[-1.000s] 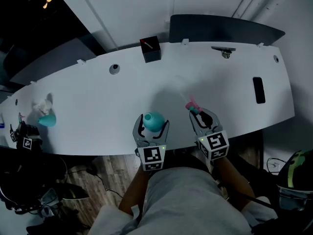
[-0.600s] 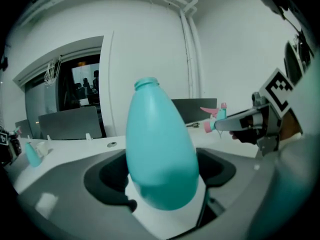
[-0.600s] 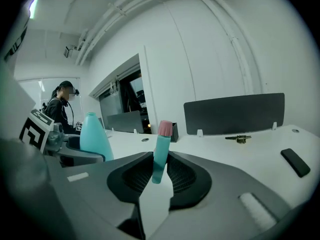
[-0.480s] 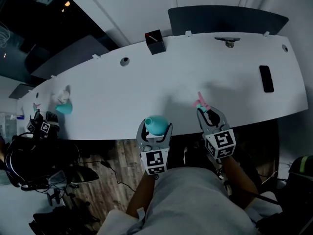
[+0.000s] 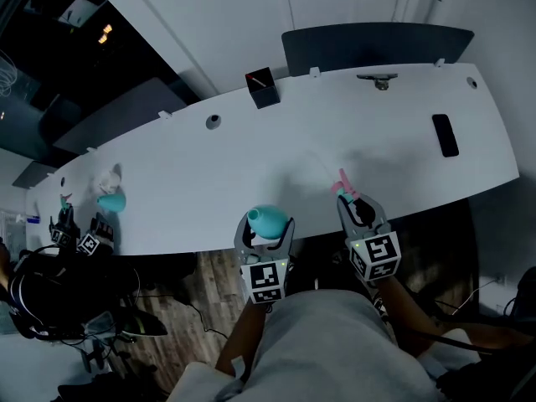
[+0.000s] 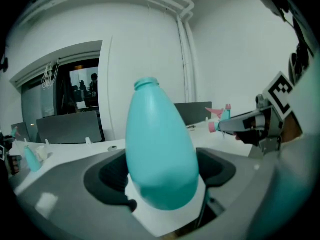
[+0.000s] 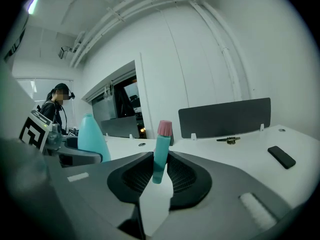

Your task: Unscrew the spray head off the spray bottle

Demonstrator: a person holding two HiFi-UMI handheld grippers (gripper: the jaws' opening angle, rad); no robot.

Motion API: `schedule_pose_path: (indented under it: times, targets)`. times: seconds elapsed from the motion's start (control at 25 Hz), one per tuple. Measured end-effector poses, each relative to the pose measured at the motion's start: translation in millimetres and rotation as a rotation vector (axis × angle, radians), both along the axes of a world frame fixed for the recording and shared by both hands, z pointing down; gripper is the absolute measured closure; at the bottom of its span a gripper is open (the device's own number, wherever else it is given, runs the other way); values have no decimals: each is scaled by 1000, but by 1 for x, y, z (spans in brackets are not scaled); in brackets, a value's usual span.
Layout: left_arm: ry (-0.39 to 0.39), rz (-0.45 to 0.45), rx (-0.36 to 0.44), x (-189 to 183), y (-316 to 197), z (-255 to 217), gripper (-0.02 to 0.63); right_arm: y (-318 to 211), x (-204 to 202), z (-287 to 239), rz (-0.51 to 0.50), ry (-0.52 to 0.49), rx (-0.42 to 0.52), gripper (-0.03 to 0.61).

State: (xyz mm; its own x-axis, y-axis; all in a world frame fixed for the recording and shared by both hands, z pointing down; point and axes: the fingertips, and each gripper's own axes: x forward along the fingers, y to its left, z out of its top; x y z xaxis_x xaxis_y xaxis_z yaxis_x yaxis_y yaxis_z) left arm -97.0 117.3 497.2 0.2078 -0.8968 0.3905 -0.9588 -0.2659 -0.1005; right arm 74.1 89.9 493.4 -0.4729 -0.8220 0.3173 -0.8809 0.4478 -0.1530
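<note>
By the near edge of the white table (image 5: 193, 182), at about 6 o'clock in the head view, the left gripper (image 5: 266, 223) is hugging the fat belly of the teal spray bottle (image 5: 268, 218), w/ one jaw pressing on each side. In the left gripper view the bottle (image 6: 160, 154) is standing up between the wide jaws, and its neck is showing open at the top.

Just to the right, at about 5 o'clock, the right gripper (image 5: 355, 208) is pinching the spray head (image 5: 342, 184), w/ its jaws nearly together. In the right gripper view the dark pads (image 7: 186, 176) are squeezing the teal stem of the spray head (image 7: 161, 151), and the pink end is sticking up past them. The spray head & the bottle are sitting near each other but not touching.

Far back, at 12 o'clock, a small black box (image 5: 263, 88) is sitting on the table. At 2 o'clock a black phone (image 5: 444, 135) is lying flat. At 9 o'clock a second teal bottle (image 5: 111, 201) is standing near the table's left end.
</note>
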Motion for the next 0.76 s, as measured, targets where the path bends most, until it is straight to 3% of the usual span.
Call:
schedule_pose_path:
  times: [0.76]
  targets:
    - [9, 47, 8, -4, -13, -4, 202, -7, -27, -16, -18, 27, 43, 494]
